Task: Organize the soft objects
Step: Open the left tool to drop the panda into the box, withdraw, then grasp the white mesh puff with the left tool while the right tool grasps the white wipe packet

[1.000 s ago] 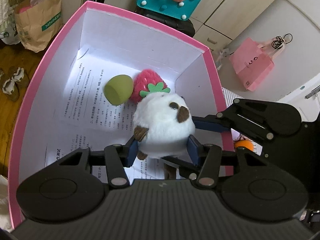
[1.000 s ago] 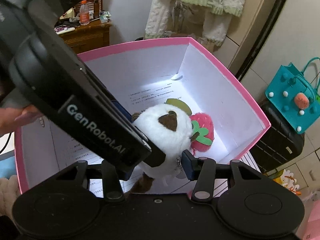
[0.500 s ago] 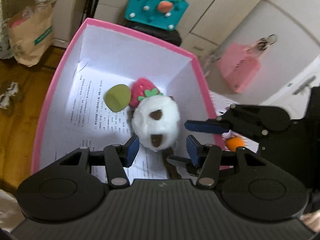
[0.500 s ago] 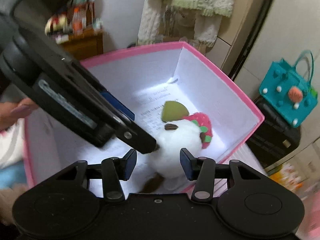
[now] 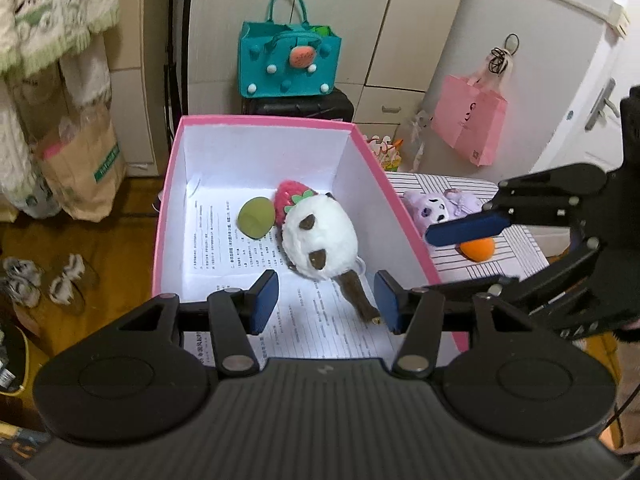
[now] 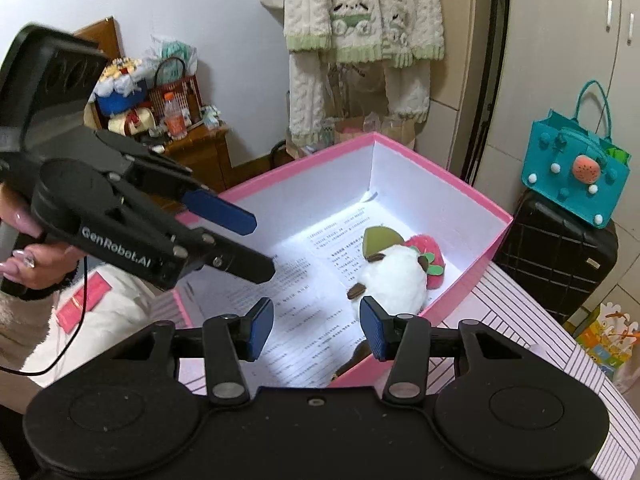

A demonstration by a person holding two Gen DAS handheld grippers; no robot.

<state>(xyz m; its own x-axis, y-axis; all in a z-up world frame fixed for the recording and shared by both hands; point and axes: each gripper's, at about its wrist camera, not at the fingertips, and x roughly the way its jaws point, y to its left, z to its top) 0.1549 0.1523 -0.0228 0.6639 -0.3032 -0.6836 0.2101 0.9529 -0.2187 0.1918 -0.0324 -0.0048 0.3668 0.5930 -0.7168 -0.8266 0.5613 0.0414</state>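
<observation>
Pink box [image 5: 404, 216] holds three soft toys; two more lie at three o'clock. Both grippers' jaws released.

Teal bag [image 5: 289, 62] at 12 o'clock in left view, sits on black suitcase [image 5: 298, 106]. Pink bag [image 5: 468, 118] at 2 o'clock, hangs by the white door [image 5: 576, 80]. Brown paper bag [image 5: 82, 168] at 9 o'clock on wood floor w/ slippers [image 5: 44, 280] below it. Right view: knit sweater [image 6: 360, 12] hangs at 12, wood cabinet [image 6: 196, 152] at 10 w/ orange-label bottle [image 6: 173, 114] & red basket [image 6: 180, 88] on top.
</observation>
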